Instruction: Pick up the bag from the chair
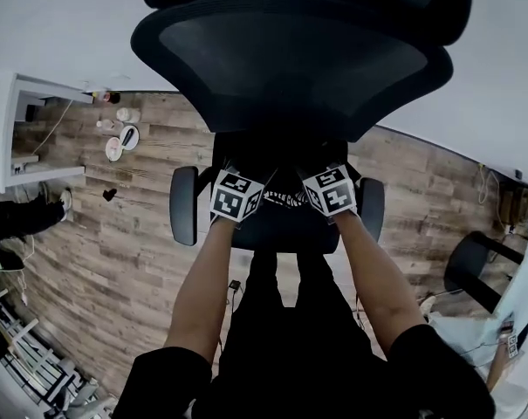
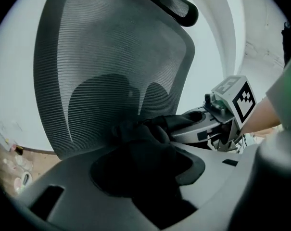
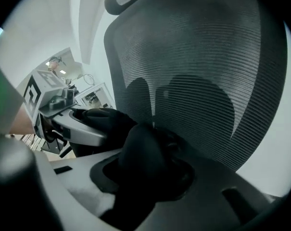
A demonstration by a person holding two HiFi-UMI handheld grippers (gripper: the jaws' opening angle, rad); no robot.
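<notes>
Left claw (image 1: 239, 190) & right claw (image 1: 330, 188) sit side by side in head view, low over the chair (image 1: 290, 68) seat, arms stretched fwd; bag too dark to pick out there. Left gripper view: left claw (image 2: 147, 174) pinches a bunch of black bag (image 2: 140, 143) fabric, the bag lying on the seat against the mesh backrest (image 2: 111, 57), right claw just beside. Right gripper view: right claw (image 3: 145, 179) clamped on the same bag, fabric bulging up btwn its jaws
</notes>
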